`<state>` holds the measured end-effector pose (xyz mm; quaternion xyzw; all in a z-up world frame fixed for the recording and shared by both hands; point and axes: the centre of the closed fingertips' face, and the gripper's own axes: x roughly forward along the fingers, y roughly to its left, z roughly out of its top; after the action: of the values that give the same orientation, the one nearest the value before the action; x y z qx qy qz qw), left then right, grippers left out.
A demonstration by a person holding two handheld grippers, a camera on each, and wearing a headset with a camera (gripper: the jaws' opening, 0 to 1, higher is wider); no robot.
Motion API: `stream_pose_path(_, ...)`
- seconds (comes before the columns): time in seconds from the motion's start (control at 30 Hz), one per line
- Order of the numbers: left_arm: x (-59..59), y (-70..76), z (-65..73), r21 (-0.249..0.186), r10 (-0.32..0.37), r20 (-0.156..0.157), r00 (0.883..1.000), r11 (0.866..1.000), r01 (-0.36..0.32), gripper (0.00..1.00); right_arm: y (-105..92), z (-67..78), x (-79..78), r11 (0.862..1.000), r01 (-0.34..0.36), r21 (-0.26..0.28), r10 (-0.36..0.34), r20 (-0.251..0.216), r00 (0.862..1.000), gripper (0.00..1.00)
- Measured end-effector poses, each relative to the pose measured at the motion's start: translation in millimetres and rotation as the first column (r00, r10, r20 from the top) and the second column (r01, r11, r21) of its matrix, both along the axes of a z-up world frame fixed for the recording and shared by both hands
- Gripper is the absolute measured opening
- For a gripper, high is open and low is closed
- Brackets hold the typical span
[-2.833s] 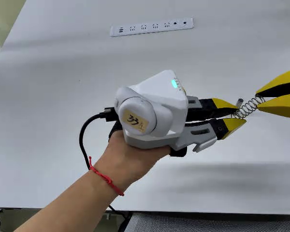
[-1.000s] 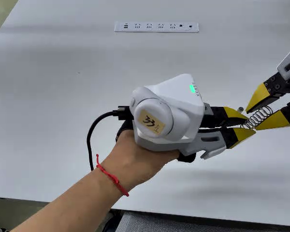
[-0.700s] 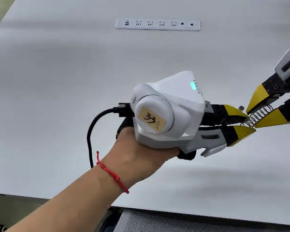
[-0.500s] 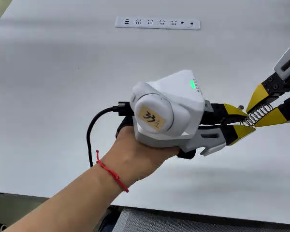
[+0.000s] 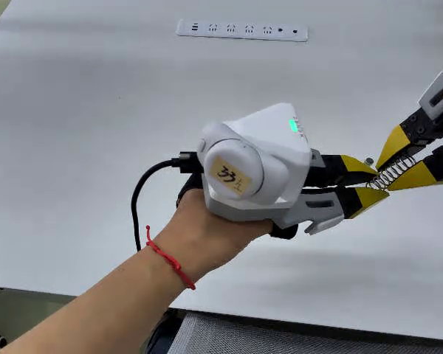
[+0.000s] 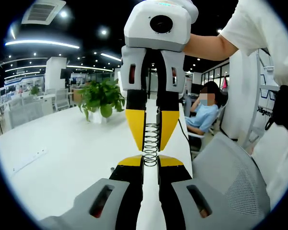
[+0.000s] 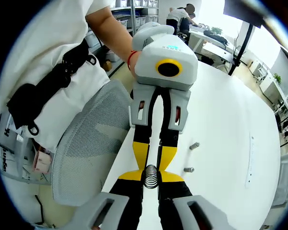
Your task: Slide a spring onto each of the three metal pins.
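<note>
My left gripper (image 5: 375, 181) is held in a hand over the white table (image 5: 74, 133), shut on a thin metal pin whose grey end (image 5: 368, 161) pokes out by its fingertips. A small steel spring (image 5: 389, 172) bridges the two grippers tip to tip. From the right comes my right gripper (image 5: 388, 177), shut on the spring between its yellow fingers. The left gripper view shows the spring (image 6: 150, 139) running from my left gripper (image 6: 151, 161) up into the right gripper (image 6: 151, 150). Two more pins (image 7: 194, 145) (image 7: 188, 169) lie on the table.
A white power strip (image 5: 242, 29) lies at the table's far side. A black cable (image 5: 144, 195) hangs from the left gripper. A grey mesh chair (image 7: 86, 158) stands at the table's near edge, beside the person's body.
Since 2.8 s ago the right gripper has closed in on the left one, and the spring now lies deeper between its fingers. Over the last second little has moved beyond the camera.
</note>
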<state>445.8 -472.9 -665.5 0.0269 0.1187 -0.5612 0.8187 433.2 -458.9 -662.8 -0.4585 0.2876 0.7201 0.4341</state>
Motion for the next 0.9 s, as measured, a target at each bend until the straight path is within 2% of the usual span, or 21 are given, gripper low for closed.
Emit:
stream_pose_path(0.5, -1.9, 7.9, -3.3, 0.004, 0.009, 0.011, 1.000, 1.000, -0.009, 0.10, 1.2, -1.8, 1.7, 1.000, 0.018, 0.000, -0.018, 0.001, 1.000, 0.07)
stream_pose_path(0.9, 1.9, 38.1, -9.2, 0.029, 0.070, 0.018, 0.997, 0.997, -0.070, 0.24, -8.0, 0.3, 15.4, 0.995, 0.101, 0.014, -0.101, 0.017, 0.995, 0.07)
